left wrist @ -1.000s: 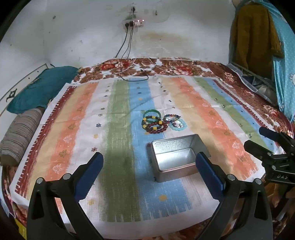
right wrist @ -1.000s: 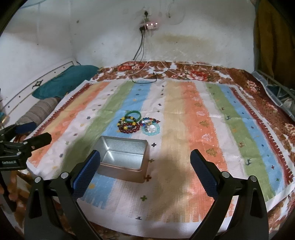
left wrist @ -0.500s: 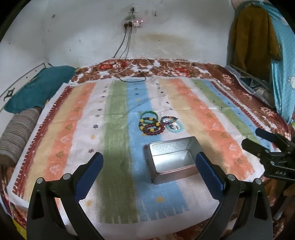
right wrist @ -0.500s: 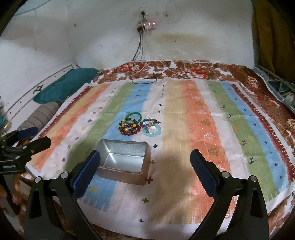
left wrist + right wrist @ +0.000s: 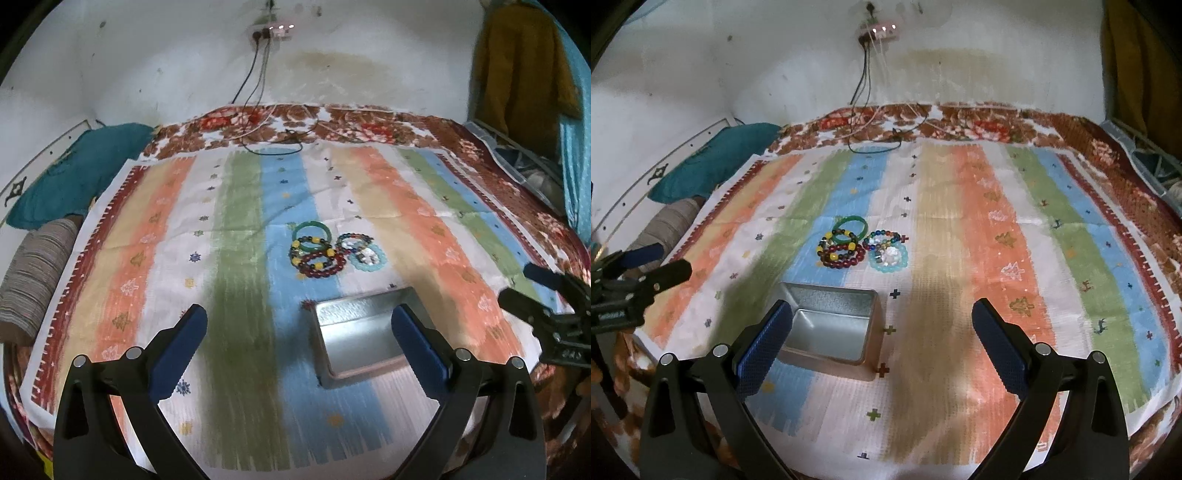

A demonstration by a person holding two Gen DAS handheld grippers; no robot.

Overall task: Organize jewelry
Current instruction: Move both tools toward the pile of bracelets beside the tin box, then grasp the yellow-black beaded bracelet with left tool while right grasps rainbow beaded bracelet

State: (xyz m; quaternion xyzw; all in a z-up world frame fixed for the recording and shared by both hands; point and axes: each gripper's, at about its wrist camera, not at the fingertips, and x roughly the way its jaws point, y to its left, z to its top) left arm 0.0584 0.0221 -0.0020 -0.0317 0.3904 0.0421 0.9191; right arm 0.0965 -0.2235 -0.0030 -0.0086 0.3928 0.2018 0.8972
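The tin box (image 5: pixel 827 328) is bare metal, its inner walls finely stippled and its floor smoother with a dull sheen. It sits on a woven striped cloth (image 5: pixel 960 258), matt and slightly creased. The beaded bracelets (image 5: pixel 846 254) look glossy (glass or plastic, cannot tell), and the green bangle (image 5: pixel 851 226) is smooth and shiny. Both grippers have matt black plastic arms; the right gripper (image 5: pixel 881 339) carries blue pads (image 5: pixel 764 347) with a rough dimpled texture

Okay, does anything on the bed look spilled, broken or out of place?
Nothing looks spilled or broken. The bracelets lie overlapping in a heap beyond the empty metal tin, which sits askew to the mat's stripes.
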